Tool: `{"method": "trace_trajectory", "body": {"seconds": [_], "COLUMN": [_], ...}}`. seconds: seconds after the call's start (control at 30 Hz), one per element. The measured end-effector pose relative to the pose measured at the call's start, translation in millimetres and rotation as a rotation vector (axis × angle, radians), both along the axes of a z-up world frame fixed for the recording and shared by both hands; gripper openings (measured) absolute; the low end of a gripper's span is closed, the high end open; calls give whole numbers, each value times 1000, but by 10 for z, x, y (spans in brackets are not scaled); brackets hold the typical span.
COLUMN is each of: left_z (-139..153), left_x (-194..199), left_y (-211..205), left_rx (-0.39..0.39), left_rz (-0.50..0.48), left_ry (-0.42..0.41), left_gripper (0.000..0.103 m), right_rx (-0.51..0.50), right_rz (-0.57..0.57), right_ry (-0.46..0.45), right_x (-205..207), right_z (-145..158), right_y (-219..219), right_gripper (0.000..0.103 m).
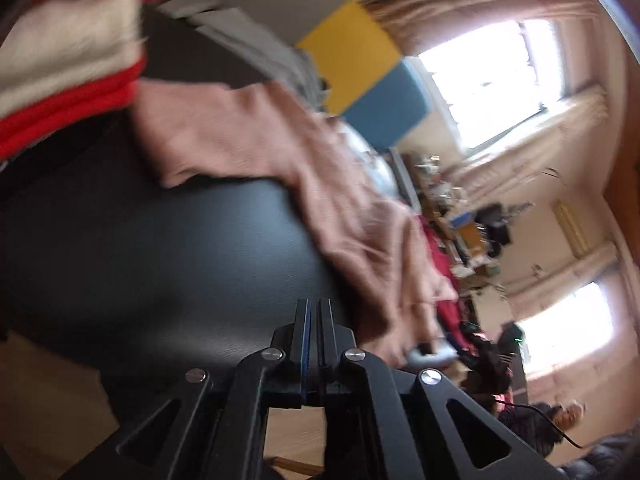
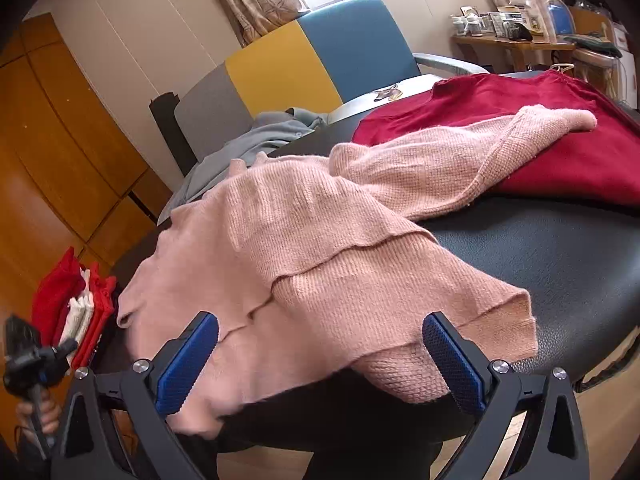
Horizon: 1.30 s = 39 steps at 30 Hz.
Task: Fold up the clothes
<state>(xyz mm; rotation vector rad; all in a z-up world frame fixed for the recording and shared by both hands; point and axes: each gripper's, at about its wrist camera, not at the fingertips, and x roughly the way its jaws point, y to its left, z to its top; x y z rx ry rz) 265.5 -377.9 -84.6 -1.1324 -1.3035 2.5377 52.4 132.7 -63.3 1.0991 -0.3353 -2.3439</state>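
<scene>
**Mia:** What is the person doing with the pink sweater (image 2: 320, 248)?

**Ben:** Folding it, it looks like. It lies crumpled on the black table (image 2: 560, 248), partly doubled over. One edge hangs off the near side, and one sleeve lies across the dark red sweater (image 2: 560, 128) farther back.

**Mia:** Are the tongs holding it?

**Ben:** No. The right gripper (image 2: 320, 360) is wide open. The hanging pink edge sits right between its blue pads (image 2: 188, 360), but they do not squeeze it. The left gripper (image 1: 314, 340) is pinched shut with nothing in it. It is over bare table, and the pink sweater (image 1: 248, 136) is just beside it and beyond it.

**Mia:** So what comes next?

**Ben:** Probably the right one must close on that edge. The left one must open and grab another part. Then they can pull the sweater flat before folding.

**Mia:** And the pile at the side?

**Ben:** Those red and white clothes (image 2: 76, 312) look folded already.
</scene>
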Motion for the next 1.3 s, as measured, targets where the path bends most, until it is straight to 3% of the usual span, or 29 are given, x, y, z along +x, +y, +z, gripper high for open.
{"method": "trace_trajectory", "body": {"seconds": [0.03,0.1,0.17,0.4,0.47,0.57,0.6,0.63,0.67,0.73,0.87,0.93,1.0,1.13,1.3], "left_z": [-108,-268,-276,-251,-280,-284,-281,-278,-310,-372,62,314,515,506,-121], "left_x": [-22,-105,-281,-1068,-1287,-1496,-1549,-1553,-1584,-1642,-1334,-1089,-789,-278,-6], "left_y": [30,149,407,1335,1576,1781,1831,1795,1699,1508,991,792,611,255,5], "left_rx": [57,152,95,-80,-184,-321,-359,-356,-258,-63,94,124,72,-37,-123], "left_rz": [5,3,-41,-293,-335,-315,-304,-297,-280,-246,-184,-207,-218,-172,-125], "left_ry": [-3,8,36,4,-37,-34,-29,-35,-37,-41,140,223,248,147,-234], "left_gripper": [16,41,62,70,70,68,58,40,4,6,4,4,4,4,7], "right_rx": [1,-1,-6,39,53,67,73,80,87,98,104,61,1,-57,-47], "right_rz": [-1,2,10,41,49,71,82,93,104,134,153,141,124,73,33], "right_ry": [-2,-12,-32,-42,-44,-45,-37,-29,-22,-4,-8,-16,-21,-31,-74], "right_x": [-16,-48,-67,25,54,86,97,107,118,125,111,100,89,34,-59], "right_z": [5,5,-9,-76,-110,-149,-141,-134,-126,-91,-107,-95,-64,-23,-136], "right_y": [-11,-37,-83,-222,-253,-301,-315,-329,-343,-363,-360,-309,-226,-66,-57], "right_gripper": [103,103,103,103,103,103,103,103,103,103,103,103,103,103,103]}}
